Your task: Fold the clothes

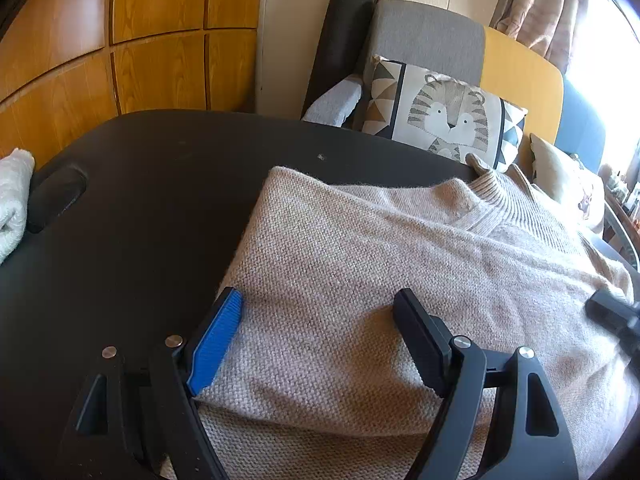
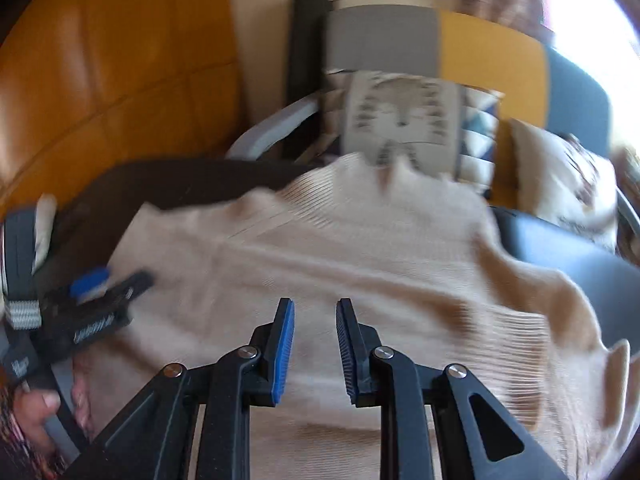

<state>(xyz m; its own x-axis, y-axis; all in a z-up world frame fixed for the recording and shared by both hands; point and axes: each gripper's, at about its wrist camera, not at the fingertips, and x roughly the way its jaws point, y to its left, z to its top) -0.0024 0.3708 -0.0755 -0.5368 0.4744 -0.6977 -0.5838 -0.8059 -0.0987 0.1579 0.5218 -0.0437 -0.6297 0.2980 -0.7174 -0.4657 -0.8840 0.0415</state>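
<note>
Dark table point(image 1: 140, 208), sweater point(image 1: 360, 280) under both tongs

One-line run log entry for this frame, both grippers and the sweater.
step: folding | sweater: partly folded on black table | left gripper: open, over sweater | right gripper: open, nothing between pads

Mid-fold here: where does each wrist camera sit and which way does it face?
Left wrist: on the left hand-held gripper, angled down over the beige sweater's left edge on the dark table; jaws wide.
Right wrist: on the right hand-held gripper, angled down over the sweater's middle; jaws slightly apart, nothing between; the person's hand shows lower left.
Shared: sweater, tiger cushion, each other's gripper.
</note>
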